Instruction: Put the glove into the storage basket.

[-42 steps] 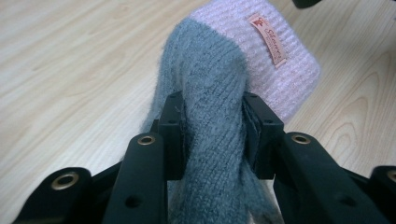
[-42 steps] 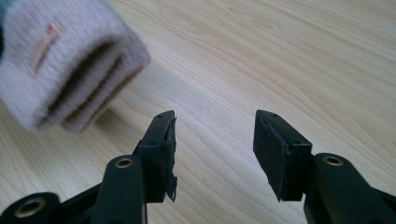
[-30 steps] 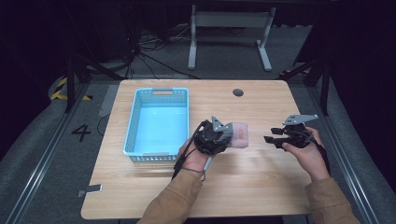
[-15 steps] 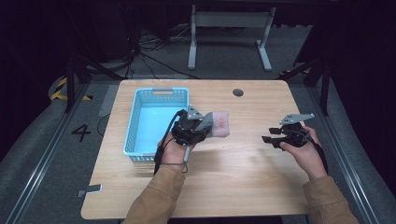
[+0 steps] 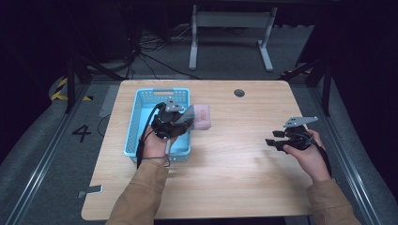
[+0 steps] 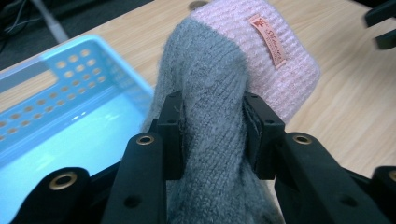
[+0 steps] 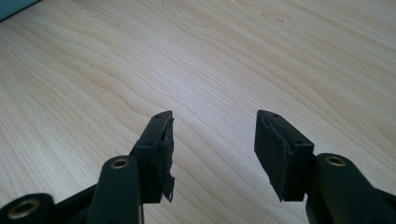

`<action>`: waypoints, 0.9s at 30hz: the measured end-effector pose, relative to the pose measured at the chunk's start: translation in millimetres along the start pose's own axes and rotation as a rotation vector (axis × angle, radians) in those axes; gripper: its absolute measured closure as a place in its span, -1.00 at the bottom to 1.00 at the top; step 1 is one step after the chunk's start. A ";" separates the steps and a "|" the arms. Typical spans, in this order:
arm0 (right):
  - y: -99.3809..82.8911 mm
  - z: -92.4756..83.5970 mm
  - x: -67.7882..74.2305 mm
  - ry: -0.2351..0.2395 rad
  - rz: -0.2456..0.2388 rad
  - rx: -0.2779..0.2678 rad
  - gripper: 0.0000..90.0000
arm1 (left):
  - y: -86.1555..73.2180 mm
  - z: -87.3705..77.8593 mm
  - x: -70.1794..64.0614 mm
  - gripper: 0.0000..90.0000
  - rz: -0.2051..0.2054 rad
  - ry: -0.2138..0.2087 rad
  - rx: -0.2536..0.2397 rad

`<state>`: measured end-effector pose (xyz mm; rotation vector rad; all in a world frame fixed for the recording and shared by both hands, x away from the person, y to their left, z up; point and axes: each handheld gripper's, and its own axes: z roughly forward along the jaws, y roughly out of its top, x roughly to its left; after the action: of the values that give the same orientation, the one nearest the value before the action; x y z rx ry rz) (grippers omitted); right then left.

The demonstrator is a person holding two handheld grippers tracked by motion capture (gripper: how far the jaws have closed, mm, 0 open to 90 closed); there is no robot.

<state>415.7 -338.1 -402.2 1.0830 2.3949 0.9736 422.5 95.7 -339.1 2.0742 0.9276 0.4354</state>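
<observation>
The left gripper [image 6: 212, 135] gripped a grey and pink knitted sock [image 6: 233, 79] between its pads, at centre frame over the right rim of the blue basket [image 5: 141, 117]. At lower right, the right gripper [image 7: 212, 149] hovered released above the wooden table [image 5: 244, 154].

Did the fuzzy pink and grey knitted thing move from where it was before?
Yes. The pink and grey knitted cloth, clamped in the left gripper, has shifted left across the wooden table, reaching the light blue plastic basket.

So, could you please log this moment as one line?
left gripper: shut on knitted item | over blue basket edge | right gripper: open, nothing between jaws, above table
</observation>
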 end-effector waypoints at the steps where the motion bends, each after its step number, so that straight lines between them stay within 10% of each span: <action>1: -0.8 -0.5 -0.3 -0.001 0.002 0.001 0.07 | -0.6 -0.9 4.4 0.44 -0.011 0.003 0.003; 27: -19.9 -8.0 -1.9 -0.022 0.030 0.029 0.05 | -18.7 -1.7 74.5 0.43 -0.048 0.072 0.067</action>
<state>402.1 -352.6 -410.5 1.1377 2.3884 0.9348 462.9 159.5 -353.7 2.1035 1.0446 0.4617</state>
